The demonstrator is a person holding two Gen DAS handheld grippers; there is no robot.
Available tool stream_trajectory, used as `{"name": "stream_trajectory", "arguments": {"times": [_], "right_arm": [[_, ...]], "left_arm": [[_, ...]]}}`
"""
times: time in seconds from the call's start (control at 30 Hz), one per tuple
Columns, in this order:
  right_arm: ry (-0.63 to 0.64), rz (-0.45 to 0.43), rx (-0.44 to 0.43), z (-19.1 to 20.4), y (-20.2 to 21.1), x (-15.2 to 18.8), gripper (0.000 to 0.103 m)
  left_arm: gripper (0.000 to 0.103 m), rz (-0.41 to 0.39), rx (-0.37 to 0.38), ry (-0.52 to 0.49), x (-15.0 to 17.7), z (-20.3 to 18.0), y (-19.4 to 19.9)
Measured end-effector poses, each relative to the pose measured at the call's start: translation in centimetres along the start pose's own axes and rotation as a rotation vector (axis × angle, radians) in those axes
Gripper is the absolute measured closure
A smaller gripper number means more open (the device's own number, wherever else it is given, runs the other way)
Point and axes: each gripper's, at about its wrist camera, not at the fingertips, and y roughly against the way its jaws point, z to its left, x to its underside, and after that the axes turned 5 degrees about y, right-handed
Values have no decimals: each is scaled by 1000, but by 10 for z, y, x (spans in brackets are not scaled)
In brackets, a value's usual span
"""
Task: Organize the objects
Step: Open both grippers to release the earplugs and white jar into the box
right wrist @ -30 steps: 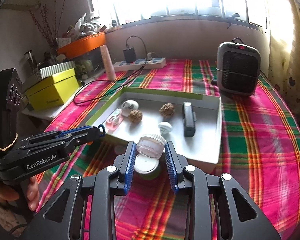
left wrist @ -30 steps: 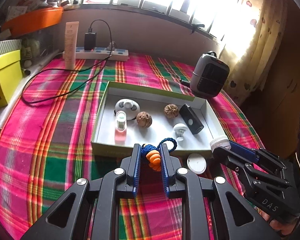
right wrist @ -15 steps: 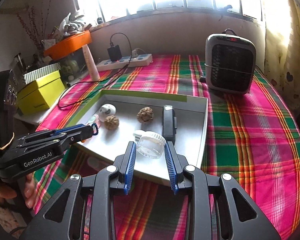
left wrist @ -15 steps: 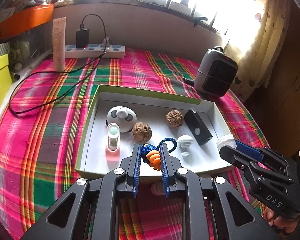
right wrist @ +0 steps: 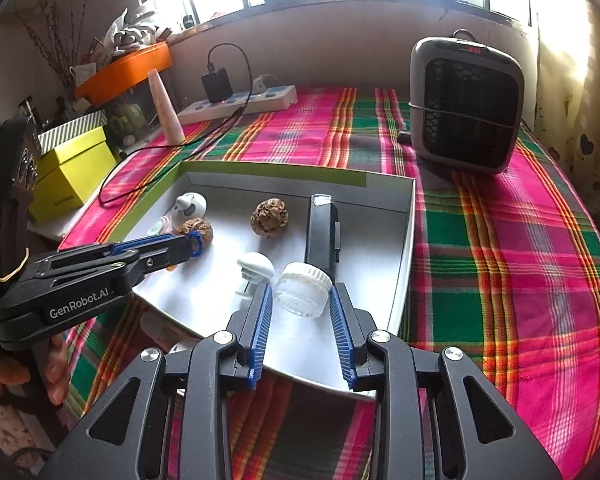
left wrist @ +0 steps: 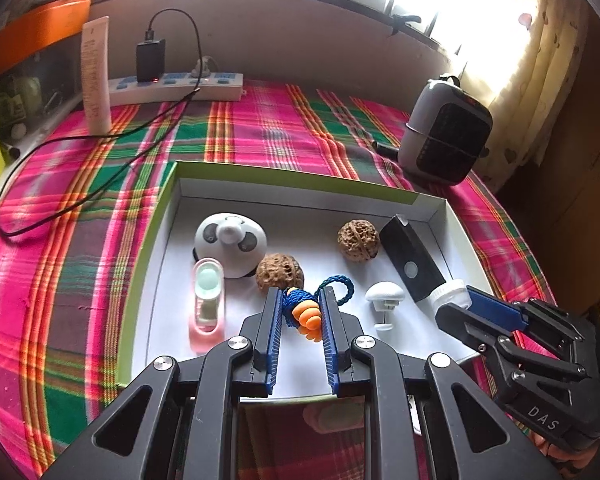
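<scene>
Both claws hang over the tray (left wrist: 152,264), the left claw (left wrist: 300,312) holding the charm (left wrist: 306,314) and the right claw (right wrist: 302,300) holding the jar (right wrist: 302,290), so next they should lower and let go.

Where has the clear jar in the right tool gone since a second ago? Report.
Yes, the clear jar moved forward from the tablecloth to over the tray.

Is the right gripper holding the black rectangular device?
No, the right gripper is shut on a small clear jar; the black device lies in the tray.
</scene>
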Motion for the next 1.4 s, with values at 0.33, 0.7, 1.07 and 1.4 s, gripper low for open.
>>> {"name": "stream_trajectory", "arguments": {"times": [0.33,0.7,1.07,1.4], "right_arm": [[28,21,21,1,-5,-1,72],[55,27,41,6,-7,-1,72],[56,33,38,7,-7,0,72],[53,37,46,7,-8,0,72]], "left_arm": [[86,22,-15,-13,0,-2,-11],[86,26,-26,-25,0,-4,-14],[84,32,-21,-23,0,-3,-15],[81,34,-15,-23,-1,-3,-14]]}}
